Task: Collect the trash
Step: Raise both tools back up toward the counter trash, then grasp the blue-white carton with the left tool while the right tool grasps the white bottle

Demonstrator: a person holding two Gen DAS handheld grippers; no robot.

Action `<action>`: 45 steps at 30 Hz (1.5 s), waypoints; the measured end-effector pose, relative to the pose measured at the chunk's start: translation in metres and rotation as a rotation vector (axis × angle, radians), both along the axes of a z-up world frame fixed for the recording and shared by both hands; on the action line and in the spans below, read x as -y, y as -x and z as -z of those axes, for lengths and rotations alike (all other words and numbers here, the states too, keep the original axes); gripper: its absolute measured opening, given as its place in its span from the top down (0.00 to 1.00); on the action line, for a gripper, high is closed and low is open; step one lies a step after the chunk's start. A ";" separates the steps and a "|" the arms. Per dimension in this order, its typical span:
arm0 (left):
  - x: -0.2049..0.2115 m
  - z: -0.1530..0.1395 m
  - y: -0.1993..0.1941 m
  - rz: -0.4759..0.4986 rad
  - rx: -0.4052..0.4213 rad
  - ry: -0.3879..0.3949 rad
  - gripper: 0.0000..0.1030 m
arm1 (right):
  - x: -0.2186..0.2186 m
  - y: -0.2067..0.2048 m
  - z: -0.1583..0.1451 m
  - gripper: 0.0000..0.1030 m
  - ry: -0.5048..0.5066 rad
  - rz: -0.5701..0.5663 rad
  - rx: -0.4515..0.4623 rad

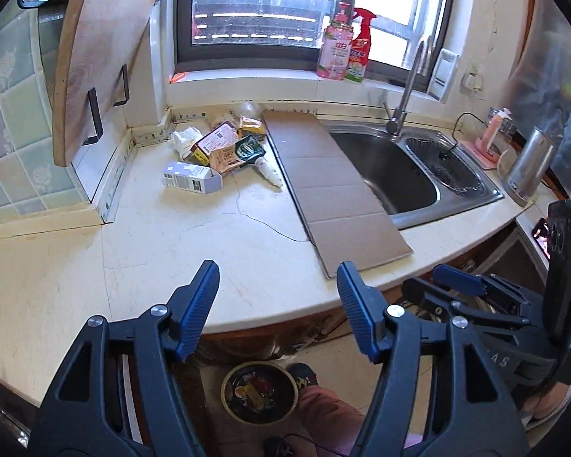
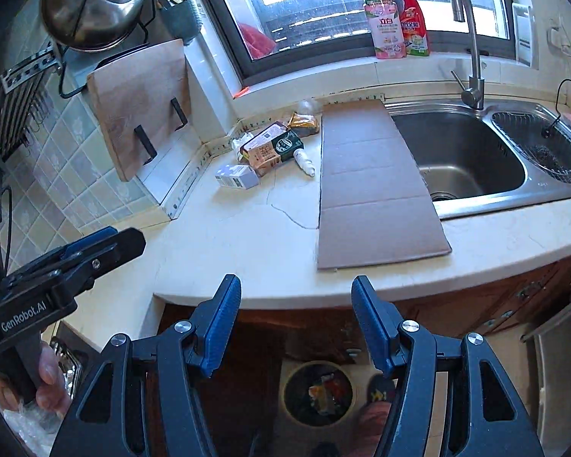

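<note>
Both claws, the left claw and right claw, are gaping wide, holding nothing. The trash pile is sitting far back on the desk; reaching could be knocking the white box away from the bin on the floor.

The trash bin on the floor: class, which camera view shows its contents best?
The left wrist view. There the trash bin sits unobstructed between the open left gripper fingers, wrappers visible inside. In the right wrist view it appears smaller and blurrier beneath the open right gripper.
</note>
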State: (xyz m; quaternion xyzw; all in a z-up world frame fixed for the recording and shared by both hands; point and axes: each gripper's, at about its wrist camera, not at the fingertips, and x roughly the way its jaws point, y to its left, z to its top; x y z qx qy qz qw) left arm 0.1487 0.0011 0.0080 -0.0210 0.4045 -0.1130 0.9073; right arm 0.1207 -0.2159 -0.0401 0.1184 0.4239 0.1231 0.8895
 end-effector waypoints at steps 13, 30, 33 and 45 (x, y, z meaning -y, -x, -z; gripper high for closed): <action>-0.044 0.052 -0.167 -0.248 -0.150 0.000 0.41 | 0.001 -0.219 0.046 0.40 -0.051 -0.129 -0.101; -0.079 0.127 -0.312 -0.476 -0.265 0.027 0.41 | -0.095 -0.400 0.143 0.67 0.177 -0.369 -0.165; -0.086 0.134 -0.321 -0.511 -0.282 0.042 0.41 | -0.102 -0.408 0.157 0.74 0.205 -0.398 -0.168; -0.098 0.172 -0.352 -0.614 -0.374 0.014 0.41 | -0.103 -0.433 0.172 0.77 0.120 -0.426 -0.174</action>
